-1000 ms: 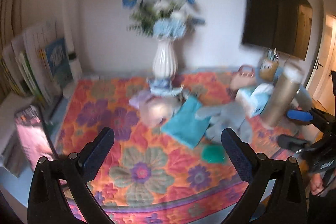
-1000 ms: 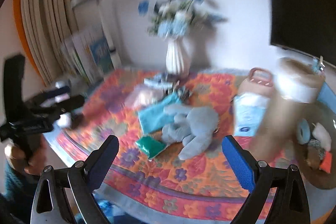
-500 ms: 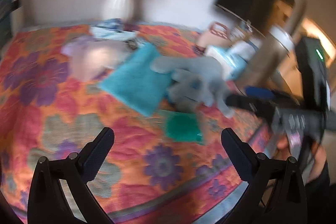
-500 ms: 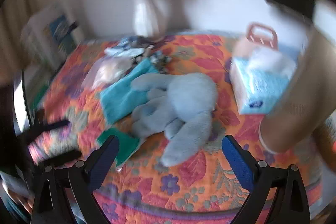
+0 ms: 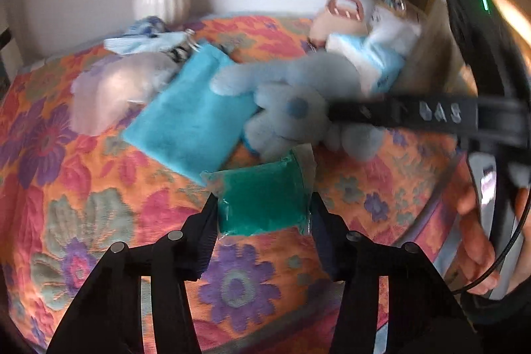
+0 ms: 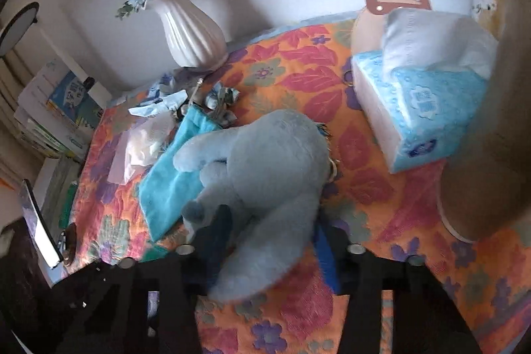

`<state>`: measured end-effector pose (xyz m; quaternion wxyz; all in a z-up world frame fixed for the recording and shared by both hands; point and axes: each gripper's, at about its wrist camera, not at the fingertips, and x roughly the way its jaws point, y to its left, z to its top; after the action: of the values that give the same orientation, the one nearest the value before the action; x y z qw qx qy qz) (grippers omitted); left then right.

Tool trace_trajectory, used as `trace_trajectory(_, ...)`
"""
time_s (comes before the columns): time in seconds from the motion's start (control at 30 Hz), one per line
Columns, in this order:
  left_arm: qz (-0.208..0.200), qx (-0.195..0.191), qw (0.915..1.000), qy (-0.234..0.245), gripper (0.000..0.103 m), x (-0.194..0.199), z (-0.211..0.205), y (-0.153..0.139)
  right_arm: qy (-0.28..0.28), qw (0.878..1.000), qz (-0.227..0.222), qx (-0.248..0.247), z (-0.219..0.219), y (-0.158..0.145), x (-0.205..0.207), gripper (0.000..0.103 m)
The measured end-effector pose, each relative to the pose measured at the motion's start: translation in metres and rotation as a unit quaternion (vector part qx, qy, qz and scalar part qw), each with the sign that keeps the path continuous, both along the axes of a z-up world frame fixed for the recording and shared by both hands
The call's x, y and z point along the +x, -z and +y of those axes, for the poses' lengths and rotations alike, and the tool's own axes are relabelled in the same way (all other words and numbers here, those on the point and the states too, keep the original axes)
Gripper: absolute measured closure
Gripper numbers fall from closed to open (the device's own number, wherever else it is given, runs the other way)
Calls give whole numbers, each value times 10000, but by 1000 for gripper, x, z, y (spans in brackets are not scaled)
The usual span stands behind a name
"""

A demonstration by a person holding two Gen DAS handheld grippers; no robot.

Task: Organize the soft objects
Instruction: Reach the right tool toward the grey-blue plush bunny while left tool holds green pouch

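Observation:
A green packet (image 5: 262, 198) lies on the flowered tablecloth (image 5: 83, 188). My left gripper (image 5: 262, 214) has closed in on it, one finger on each side. A grey-blue plush toy (image 6: 265, 175) lies in the middle of the table, partly on a turquoise cloth (image 6: 172, 181). My right gripper (image 6: 268, 231) grips the plush toy's lower part between its fingers. The plush toy (image 5: 298, 108) and the turquoise cloth (image 5: 192, 118) also show in the left wrist view, with the right gripper's finger (image 5: 398, 115) across the toy. A clear bag (image 5: 109, 95) lies left of the cloth.
A white vase with blue flowers (image 6: 189, 29) stands at the back. A tissue box (image 6: 421, 108) and a tan cylinder (image 6: 491, 155) stand on the right. A pink-handled container (image 6: 381, 5) is behind the box. Books (image 6: 56, 108) stand at the left edge.
Both grippers moved down and forward to the table. The left closed around the green packet. The right closed on the plush toy.

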<state>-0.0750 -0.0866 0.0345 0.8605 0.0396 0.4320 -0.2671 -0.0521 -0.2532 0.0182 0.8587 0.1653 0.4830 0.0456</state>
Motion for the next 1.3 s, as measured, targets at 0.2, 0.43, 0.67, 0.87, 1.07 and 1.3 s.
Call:
trace_trajectory(0.2, -128, -196, 9981, -577, 55, 10, 47, -11, 213, 9908, 454, 1255, -2, 3, -30, 65)
trace_trajectory(0.43, 78, -659, 9949, -760, 53, 16, 83, -5, -1186, 9836, 760, 1130, 64, -7, -64, 43)
trace_trajectory(0.67, -252, -446, 9952, -836, 52, 17, 78, -9, -519, 9975, -173, -444, 41, -41, -52, 17)
trace_trajectory(0.87, -433, -394, 9924, -1079, 52, 27, 85, -5, 264, 9951, -258, -920, 24, -31, -6, 12)
trace_trajectory(1.07, -453, -610, 9896, -1222, 53, 27, 97, -3, 112, 9996, -134, 204, 9, -6, 17, 12)
trace_trajectory(1.3, -397, -751, 9870, -1365, 53, 30, 104, -1, -1229, 9902, -114, 660, 60, -30, -38, 12)
